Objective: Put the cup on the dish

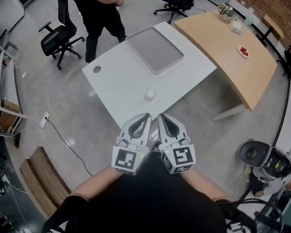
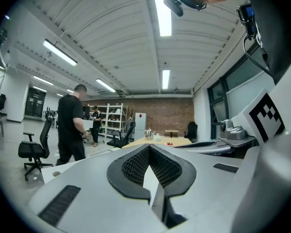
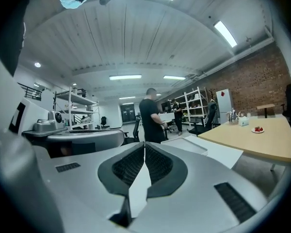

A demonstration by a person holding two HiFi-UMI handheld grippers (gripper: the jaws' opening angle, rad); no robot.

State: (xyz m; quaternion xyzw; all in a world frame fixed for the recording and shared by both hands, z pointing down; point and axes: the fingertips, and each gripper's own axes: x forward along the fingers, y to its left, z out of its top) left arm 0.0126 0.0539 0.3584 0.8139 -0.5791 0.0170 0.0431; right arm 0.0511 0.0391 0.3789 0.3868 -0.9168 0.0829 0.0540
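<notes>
In the head view a small white cup (image 1: pixel 150 94) stands upright on the white table (image 1: pixel 119 84), near its front edge. A flat grey rectangular dish (image 1: pixel 154 49) lies farther back on the same table, and its edge shows in the right gripper view (image 3: pixel 185 143). My left gripper (image 1: pixel 147 115) and right gripper (image 1: pixel 161 116) are held side by side just short of the table's near corner, pointing at the cup. Both are shut with nothing between their jaws, as the left gripper view (image 2: pixel 148 146) and the right gripper view (image 3: pixel 144 143) show.
A wooden table (image 1: pixel 233 47) adjoins on the right, carrying a kettle (image 1: pixel 226 9) and a small plate with red pieces (image 1: pixel 243 51). A person in black (image 1: pixel 99 13) stands behind the white table. An office chair (image 1: pixel 58 35) is at the left, and shelving (image 1: pixel 2 96) lines the left wall.
</notes>
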